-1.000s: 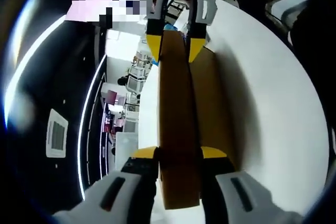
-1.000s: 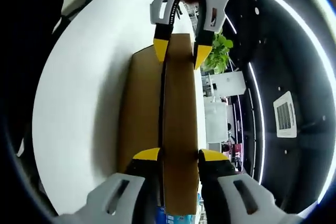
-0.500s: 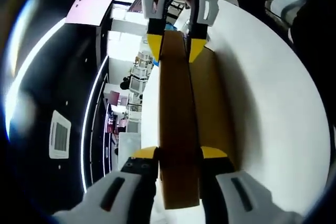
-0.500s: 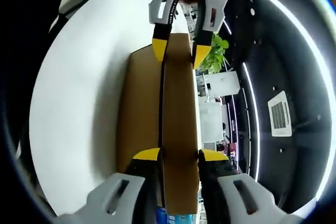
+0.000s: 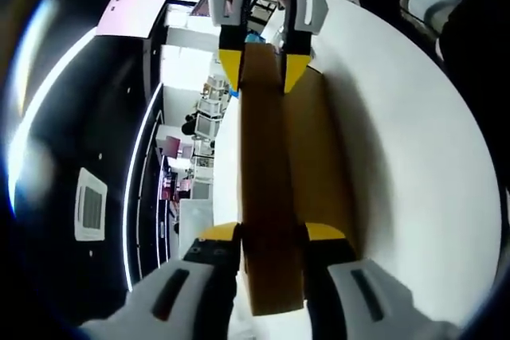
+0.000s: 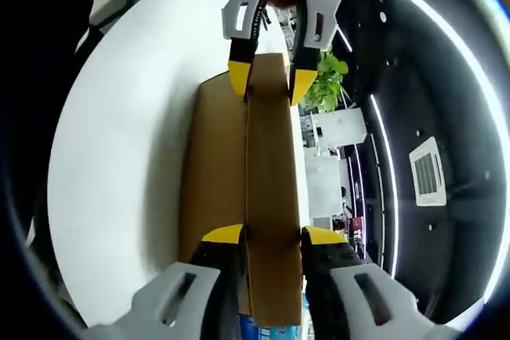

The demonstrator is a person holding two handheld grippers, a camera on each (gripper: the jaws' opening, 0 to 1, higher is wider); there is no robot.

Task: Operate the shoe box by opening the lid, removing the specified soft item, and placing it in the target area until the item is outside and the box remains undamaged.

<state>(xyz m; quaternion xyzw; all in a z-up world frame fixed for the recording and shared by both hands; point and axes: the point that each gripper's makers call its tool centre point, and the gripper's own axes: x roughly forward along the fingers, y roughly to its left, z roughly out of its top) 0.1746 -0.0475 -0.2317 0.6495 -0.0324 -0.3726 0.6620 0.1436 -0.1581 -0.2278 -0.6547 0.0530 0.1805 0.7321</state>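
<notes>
Resting on round white table (image 5: 414, 141), brown shoe box (image 5: 315, 157), dark ceiling-lit room

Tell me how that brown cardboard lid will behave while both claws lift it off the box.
The lid is thin cardboard, so probably light. Its long panel is pinched at opposite ends by the left claw and the right claw; uneven lifting could twist or crease it. Its plain matte surface probably grips the yellow pads without slipping.

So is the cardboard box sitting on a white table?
Yes, the brown box rests on the round white table.
</notes>
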